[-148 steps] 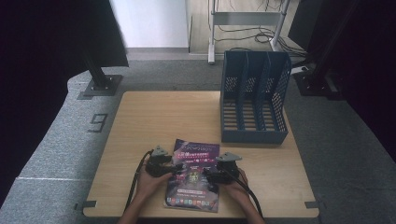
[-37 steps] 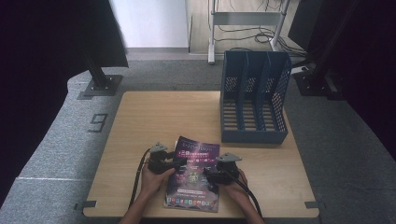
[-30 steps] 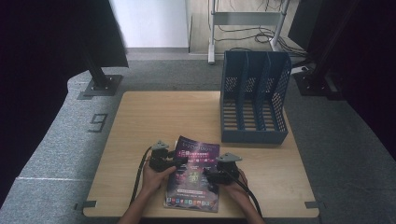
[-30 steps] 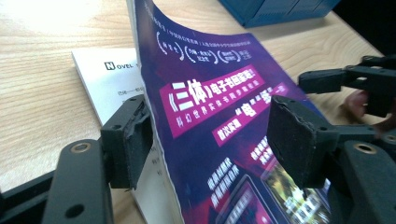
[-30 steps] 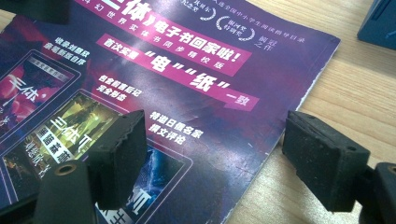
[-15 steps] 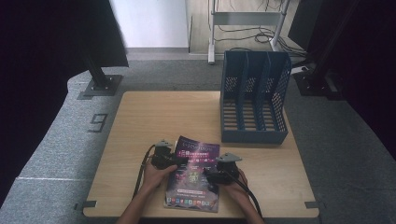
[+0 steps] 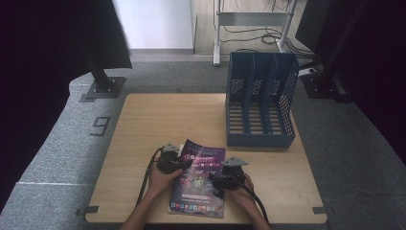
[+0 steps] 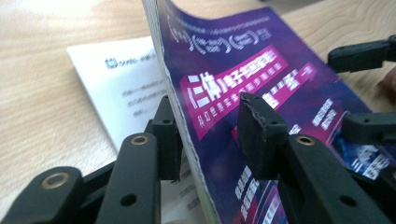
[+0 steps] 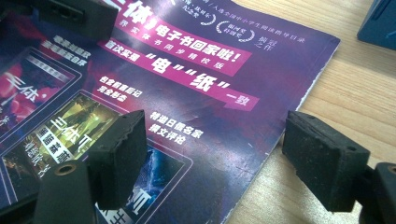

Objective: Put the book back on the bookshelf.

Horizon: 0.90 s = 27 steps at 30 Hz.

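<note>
While both forearms enter from the near edge of the table (image 7: 143, 124), the left gripper (image 7: 171, 158) sits at the left edge of the magazine (image 7: 198, 178) and the right gripper (image 7: 226, 176) at its right edge. In the left gripper view, the left gripper (image 8: 205, 135) has its fingers (image 8: 256, 135) partly open astride the lifted cover (image 8: 219, 88): one finger lies under the cover, the other stands just off its printed face, so no firm grip shows. A white inner page (image 8: 123, 88) lies exposed below. In the right gripper view, the right gripper (image 9: 219, 154) has its fingers (image 9: 119, 156) wide open, one over the magazine (image 9: 196, 93), the other over bare table (image 9: 355, 102); they hold nothing. Compared with the frame 4.9 s ago, the magazine's left edge is raised; it previously lay flat. The blue file rack (image 7: 261, 103) has stayed at the far right of the table.
</note>
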Tool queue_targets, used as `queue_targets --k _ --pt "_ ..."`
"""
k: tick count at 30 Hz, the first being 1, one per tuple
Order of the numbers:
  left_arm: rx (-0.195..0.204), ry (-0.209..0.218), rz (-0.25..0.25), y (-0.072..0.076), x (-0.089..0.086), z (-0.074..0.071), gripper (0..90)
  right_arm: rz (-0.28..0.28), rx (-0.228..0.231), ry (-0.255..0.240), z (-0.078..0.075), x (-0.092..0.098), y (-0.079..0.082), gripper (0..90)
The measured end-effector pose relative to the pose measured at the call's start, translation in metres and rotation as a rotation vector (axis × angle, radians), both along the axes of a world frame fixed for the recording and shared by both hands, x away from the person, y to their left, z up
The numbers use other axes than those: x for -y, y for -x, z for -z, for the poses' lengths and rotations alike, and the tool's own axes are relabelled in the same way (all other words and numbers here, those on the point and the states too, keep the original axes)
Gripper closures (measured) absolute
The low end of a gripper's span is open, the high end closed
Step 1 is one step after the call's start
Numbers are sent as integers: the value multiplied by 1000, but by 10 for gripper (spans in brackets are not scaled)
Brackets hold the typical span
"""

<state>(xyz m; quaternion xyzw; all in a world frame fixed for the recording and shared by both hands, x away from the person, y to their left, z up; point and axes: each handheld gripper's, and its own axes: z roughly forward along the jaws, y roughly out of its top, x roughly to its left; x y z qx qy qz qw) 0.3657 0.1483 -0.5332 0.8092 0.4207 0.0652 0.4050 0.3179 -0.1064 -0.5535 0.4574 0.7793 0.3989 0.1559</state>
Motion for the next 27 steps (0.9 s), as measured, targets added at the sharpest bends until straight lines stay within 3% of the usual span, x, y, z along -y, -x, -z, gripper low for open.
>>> queue_targets --k 3,5,16,27 --pt "41 -49 6 3 6 -2 655 0 0 0 0 0 0 220" --pt "47 -61 8 3 7 -2 665 0 0 0 0 0 0 220" --pt "49 -73 48 4 10 -2 624 0 0 0 0 0 0 220" --pt "77 -54 52 6 9 -5 789 0 0 0 0 0 0 220"
